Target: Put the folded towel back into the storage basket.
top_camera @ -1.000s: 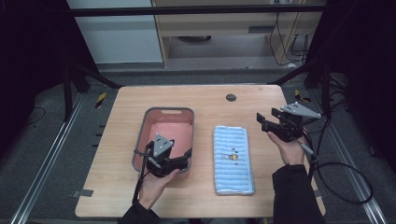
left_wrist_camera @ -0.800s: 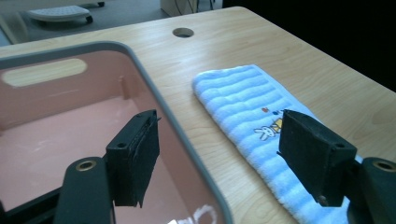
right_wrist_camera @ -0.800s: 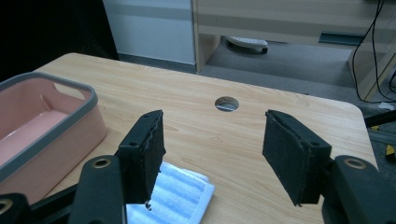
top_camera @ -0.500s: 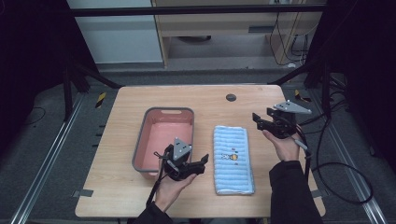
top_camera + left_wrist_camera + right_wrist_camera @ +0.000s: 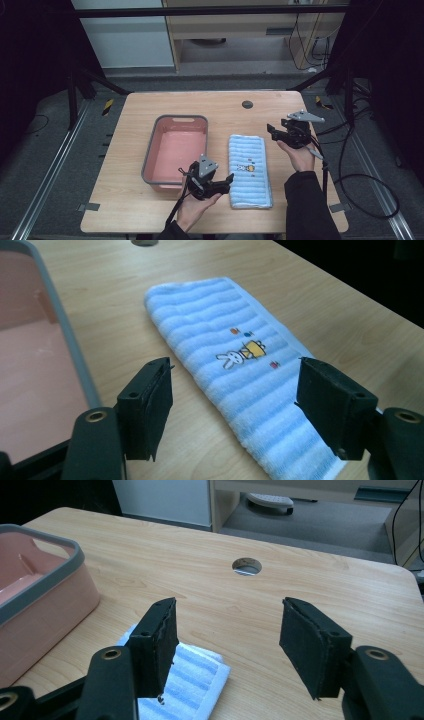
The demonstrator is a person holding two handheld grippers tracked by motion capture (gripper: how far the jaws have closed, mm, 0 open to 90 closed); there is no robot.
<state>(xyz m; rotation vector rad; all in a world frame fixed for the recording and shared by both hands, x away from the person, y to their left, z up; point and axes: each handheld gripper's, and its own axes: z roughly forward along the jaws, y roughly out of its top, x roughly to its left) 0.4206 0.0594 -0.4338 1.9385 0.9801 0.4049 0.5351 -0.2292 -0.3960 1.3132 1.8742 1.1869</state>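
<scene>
Left gripper (image 5: 231, 178) shifted from the pink basin (image 5: 176, 150) toward the striped towel (image 5: 248, 170).
Both grippers gape wide, empty — right gripper (image 5: 270, 131) hovers beyond the towel's far corner.

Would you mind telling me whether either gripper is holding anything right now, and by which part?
Nothing is held. The left gripper is open beside the blue towel, and the right gripper is open above the table.

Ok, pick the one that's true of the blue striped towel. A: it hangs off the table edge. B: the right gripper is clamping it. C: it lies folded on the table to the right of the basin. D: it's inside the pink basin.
C: the blue striped towel lies flat and folded on the wooden table, right of the pink basin, with both grippers open and clear of it.
</scene>
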